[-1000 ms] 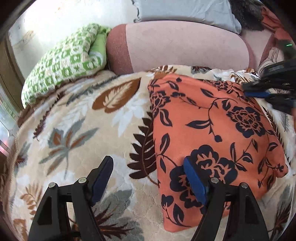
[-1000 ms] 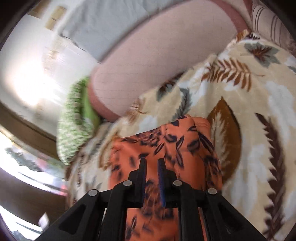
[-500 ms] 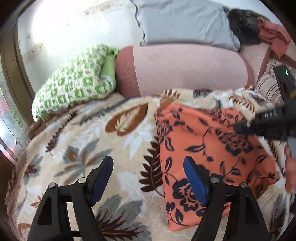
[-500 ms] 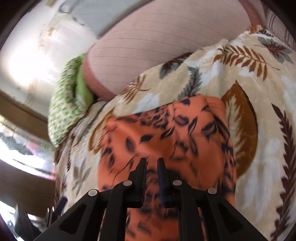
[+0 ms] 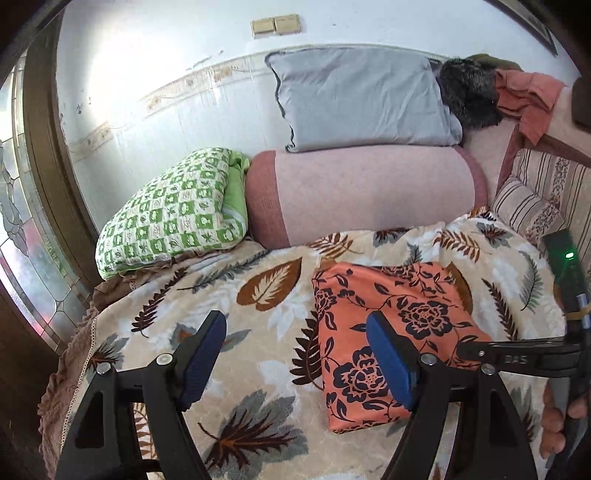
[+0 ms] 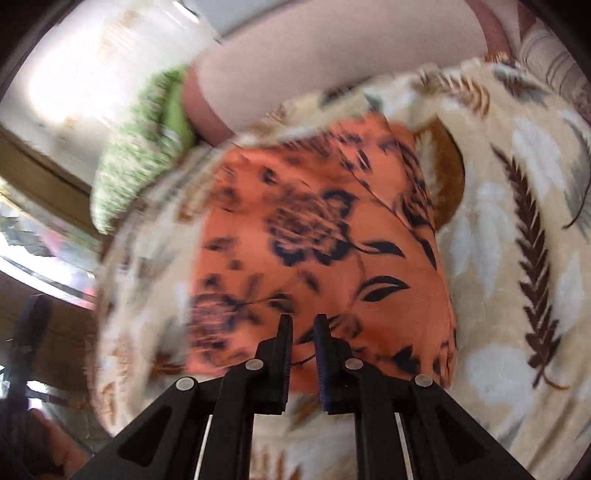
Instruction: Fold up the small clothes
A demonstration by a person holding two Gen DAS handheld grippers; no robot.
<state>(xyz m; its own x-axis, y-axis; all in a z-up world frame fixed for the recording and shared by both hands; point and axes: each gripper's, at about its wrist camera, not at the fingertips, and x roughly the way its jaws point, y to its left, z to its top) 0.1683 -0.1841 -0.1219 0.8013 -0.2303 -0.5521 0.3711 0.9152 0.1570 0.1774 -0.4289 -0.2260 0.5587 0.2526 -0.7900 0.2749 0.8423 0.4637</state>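
1. An orange floral garment [image 5: 391,332] is lying folded into a compact rectangle on the leaf-print blanket [image 5: 229,295] — just in front of the pink bolster [image 5: 362,192].
2. The left gripper [image 5: 295,354] is hovering wide open, holding nothing.
3. The right gripper [image 6: 303,328] is hanging over the cloth's near edge, its jaws nearly closed and apparently gripping nothing.
4. The fabric is looking thin, light and limp — best pinched at a corner or folded edge.

Leaf-print blanket [image 5: 258,295] covers the bed. Pink bolster [image 5: 369,195] lies along the blanket's far edge. Green checked quilt [image 5: 173,221], folded, at the far-left corner, touching the bolster's end. Grey pillow [image 5: 354,99] rests on the bolster against the wall [image 5: 166,92]. Striped cushion [image 5: 532,199] at the far-right corner. Wall switches [image 5: 275,25] above the pillow. Patterned glass window [image 5: 22,221] at left.
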